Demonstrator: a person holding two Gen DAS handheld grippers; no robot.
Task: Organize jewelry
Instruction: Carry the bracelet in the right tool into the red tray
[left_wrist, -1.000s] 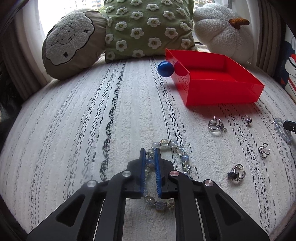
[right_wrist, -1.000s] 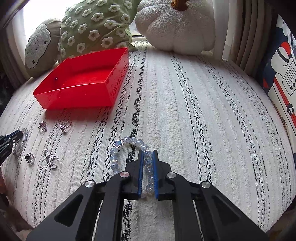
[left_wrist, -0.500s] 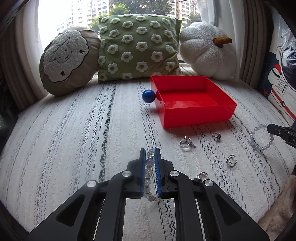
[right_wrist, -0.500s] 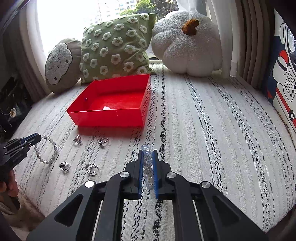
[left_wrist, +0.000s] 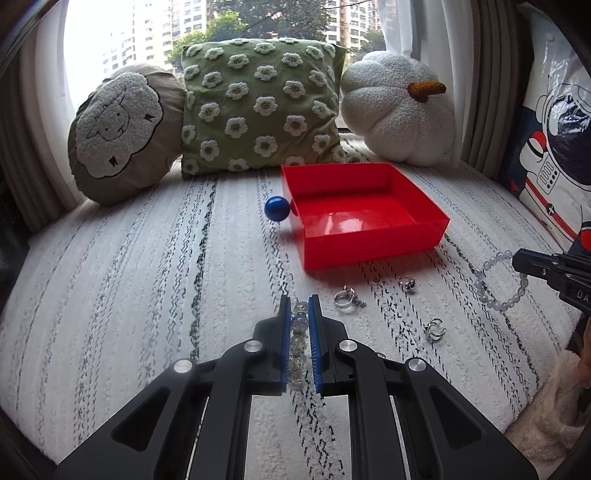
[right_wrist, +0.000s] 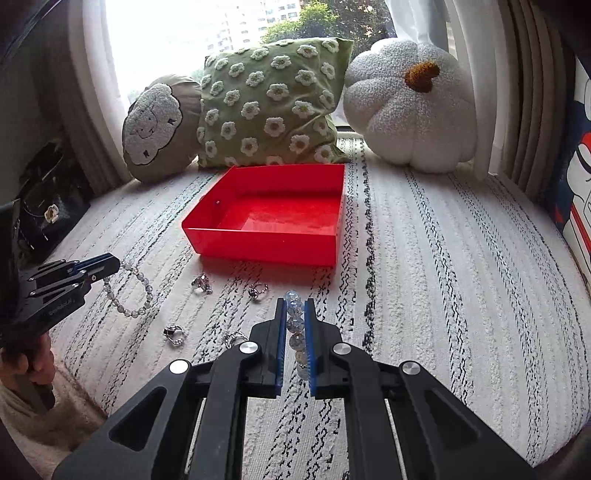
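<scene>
My left gripper (left_wrist: 298, 301) is shut on a bracelet of clear and bluish beads (left_wrist: 297, 334) that hangs between its blue pads, lifted off the rug. My right gripper (right_wrist: 295, 303) is shut on a second pale blue beaded bracelet (right_wrist: 296, 325), also in the air. Each is visible from the other side: the right gripper (left_wrist: 519, 261) with its bracelet loop (left_wrist: 496, 304), and the left gripper (right_wrist: 112, 264) with its loop (right_wrist: 127, 312). The red tray (left_wrist: 373, 242) (right_wrist: 266, 245) stands beyond both. Several silver rings lie on the rug before it, such as one ring (left_wrist: 345, 297) and another (right_wrist: 173, 334).
A blue ball (left_wrist: 277, 208) rests against the tray's left wall. A sheep cushion (left_wrist: 118, 133), a green flowered pillow (left_wrist: 258, 110) and a white pumpkin cushion (left_wrist: 395, 110) line the back. A black bag (right_wrist: 48, 206) sits far left. The striped white rug (right_wrist: 443, 277) lies bare to the right.
Both grippers have risen and tipped up, lifting their bracelets off the rug, where they lay flat a second ago. The tray and cushions now sit lower and farther in view.
</scene>
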